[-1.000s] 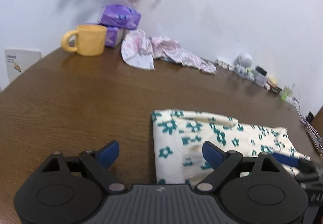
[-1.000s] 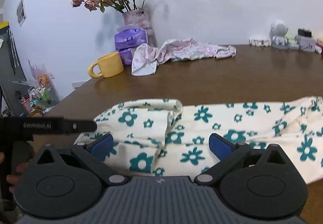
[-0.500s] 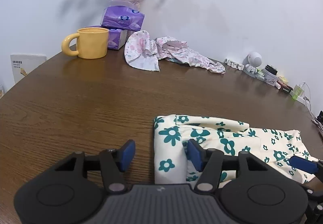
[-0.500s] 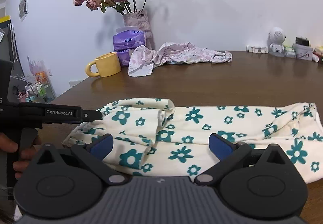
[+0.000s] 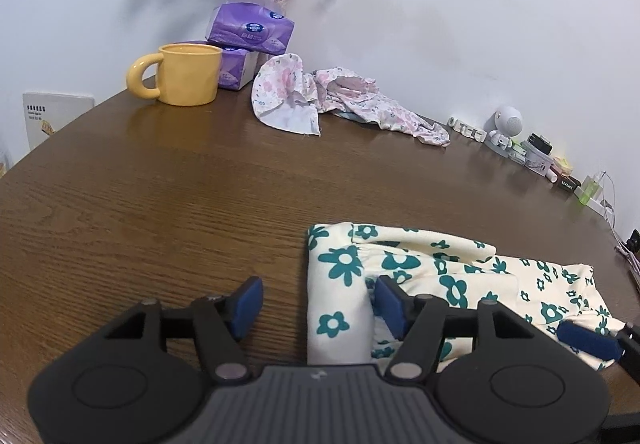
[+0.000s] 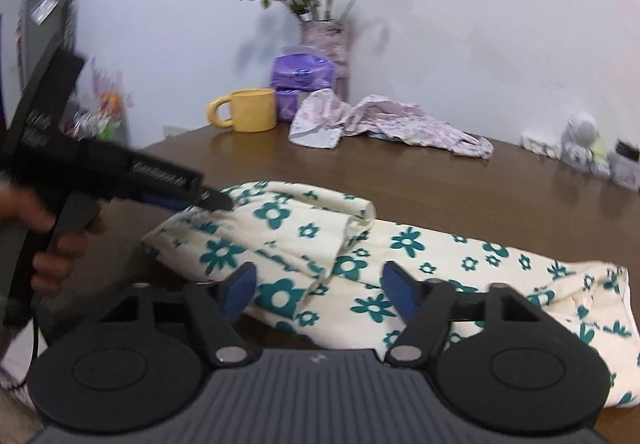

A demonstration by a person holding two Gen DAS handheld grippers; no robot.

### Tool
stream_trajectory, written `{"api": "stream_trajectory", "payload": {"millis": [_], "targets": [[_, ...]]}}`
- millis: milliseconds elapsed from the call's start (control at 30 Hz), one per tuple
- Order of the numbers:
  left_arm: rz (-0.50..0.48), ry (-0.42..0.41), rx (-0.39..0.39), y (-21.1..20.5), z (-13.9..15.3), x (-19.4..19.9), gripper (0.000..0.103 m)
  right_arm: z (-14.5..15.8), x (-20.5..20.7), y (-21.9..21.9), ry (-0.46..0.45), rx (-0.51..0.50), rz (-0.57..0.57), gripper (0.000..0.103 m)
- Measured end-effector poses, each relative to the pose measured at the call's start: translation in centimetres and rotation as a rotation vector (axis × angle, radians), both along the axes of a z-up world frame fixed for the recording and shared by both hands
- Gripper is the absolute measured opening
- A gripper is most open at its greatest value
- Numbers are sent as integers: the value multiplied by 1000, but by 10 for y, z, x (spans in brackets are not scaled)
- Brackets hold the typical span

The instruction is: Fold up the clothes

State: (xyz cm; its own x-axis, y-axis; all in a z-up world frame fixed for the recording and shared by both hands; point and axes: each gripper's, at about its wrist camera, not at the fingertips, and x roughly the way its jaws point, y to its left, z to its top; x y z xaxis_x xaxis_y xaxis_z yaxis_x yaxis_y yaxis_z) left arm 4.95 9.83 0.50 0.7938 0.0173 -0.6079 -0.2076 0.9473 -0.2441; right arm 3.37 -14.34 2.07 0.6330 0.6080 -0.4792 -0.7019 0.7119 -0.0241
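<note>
While bare table (image 5: 160, 212) stretches toward its far edge, the garment's (image 5: 420, 276) near-edge fold sits between the closing left gripper (image 5: 318, 302) and right gripper (image 6: 316, 286), neither visibly clamped.

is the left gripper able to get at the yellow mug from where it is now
Probably yes. The left gripper straddles the near edge of the green-flowered garment, its jaws having just been opening slightly. Between it and the yellow mug lies only bare wooden table, though it is a far stretch across.
</note>
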Motion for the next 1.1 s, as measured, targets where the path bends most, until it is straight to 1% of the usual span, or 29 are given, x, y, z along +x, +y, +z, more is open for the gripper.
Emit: {"api": "stream_trajectory", "payload": {"millis": [133,167,300,400,467,567,667,733,833,967,1000,1100], "targets": [[8,-3,-8,1,0,-2,64,-1,0,4,19,-3,30,39],[12,-4,-15,2,1,-3,64,0,1,5,18,-2,31,33],[29,-10,-50,6,5,-9,63,-2,6,11,18,-23,28,26],[44,-13,-93,12,10,-23,63,-9,13,15,46,-50,18,25],[62,-9,-152,18,9,-33,63,-12,15,14,64,-38,15,25],[71,-14,-247,25,5,-42,63,-8,16,7,72,0,7,25],[81,-30,-305,27,-1,-47,63,-5,20,-2,82,44,-32,25],[93,-31,-340,27,-6,-47,63,-6,25,-7,108,87,-71,25],[110,-58,-365,23,-8,-48,63,-9,34,-10,165,147,-110,26],[106,-79,-378,18,-11,-43,62,-14,40,-10,210,179,-123,26],[105,-81,-383,18,-12,-43,61,-15,42,-10,223,186,-124,28],[99,-82,-416,18,-16,-41,51,-19,44,-14,242,205,-131,28]]}}
